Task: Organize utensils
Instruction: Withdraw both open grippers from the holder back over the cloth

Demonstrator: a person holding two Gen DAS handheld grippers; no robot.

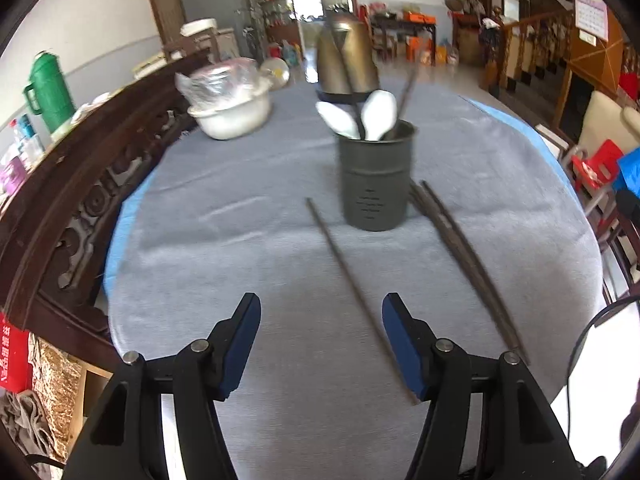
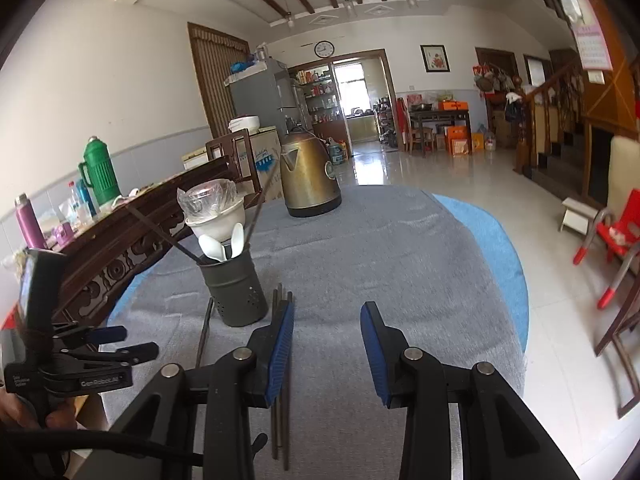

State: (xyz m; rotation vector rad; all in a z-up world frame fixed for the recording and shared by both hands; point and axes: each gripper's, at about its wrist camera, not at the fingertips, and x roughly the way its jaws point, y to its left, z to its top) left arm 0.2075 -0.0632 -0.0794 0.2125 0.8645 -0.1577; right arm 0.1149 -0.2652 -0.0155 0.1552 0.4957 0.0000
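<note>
A dark green utensil cup (image 1: 375,178) stands on the grey tablecloth and holds white spoons (image 1: 378,114) and dark chopsticks. One loose chopstick (image 1: 344,268) lies in front of it, running toward my left gripper (image 1: 321,314), which is open and empty above the cloth. A pair of chopsticks (image 1: 468,264) lies to the cup's right. In the right wrist view the cup (image 2: 236,292) is at left, the pair (image 2: 280,420) lies under the left finger of my right gripper (image 2: 327,322), which is open and empty. The left gripper (image 2: 120,342) shows at far left.
A brass kettle (image 2: 310,178) stands at the table's far side. A white bowl covered with plastic wrap (image 1: 232,98) sits far left. A carved wooden bench (image 1: 68,200) borders the table on the left. Red chairs (image 2: 616,240) stand at the right.
</note>
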